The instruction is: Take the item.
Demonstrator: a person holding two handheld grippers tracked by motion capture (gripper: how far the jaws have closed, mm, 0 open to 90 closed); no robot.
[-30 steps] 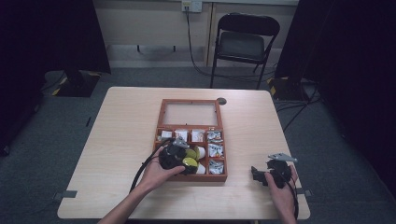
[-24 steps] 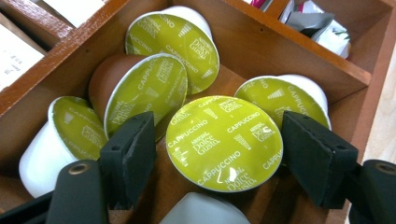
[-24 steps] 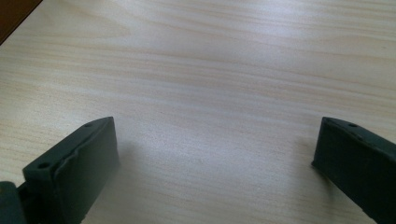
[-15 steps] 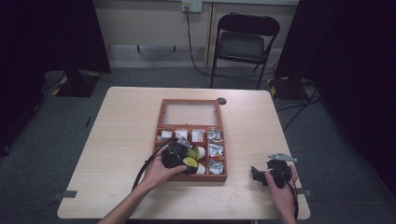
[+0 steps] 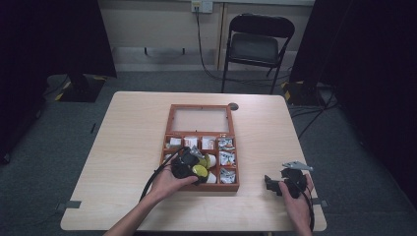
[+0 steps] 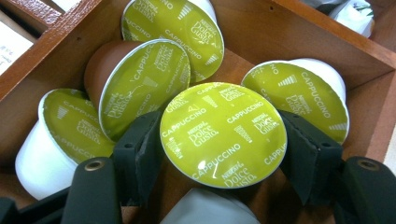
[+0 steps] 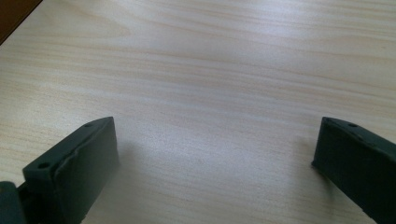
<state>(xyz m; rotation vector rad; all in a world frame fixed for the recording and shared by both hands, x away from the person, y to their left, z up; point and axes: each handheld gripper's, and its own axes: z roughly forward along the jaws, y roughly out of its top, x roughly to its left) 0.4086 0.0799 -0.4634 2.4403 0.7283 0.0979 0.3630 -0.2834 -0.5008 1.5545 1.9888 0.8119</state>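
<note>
A wooden compartment box (image 5: 167,132) lies open at the table's middle. My left gripper (image 5: 189,166) reaches into its front compartment among several green-lidded cappuccino capsules. In the left gripper view, one capsule (image 6: 223,134) sits lid-up between the black pads (image 6: 140,154), which touch its rim on both sides. The jaws have just been closing on it. Other capsules (image 6: 144,88) lean around it, one brown-bodied, others white (image 6: 299,93). My right gripper (image 5: 275,184) rests near the table's front right, open, with bare wood between its fingers (image 7: 217,149).
The box's glass lid (image 5: 200,119) lies flat behind it. White sachets (image 5: 226,158) fill the right and rear compartments. A small dark disc (image 5: 233,106) sits beyond the box. A folding chair (image 5: 258,46) stands behind the table.
</note>
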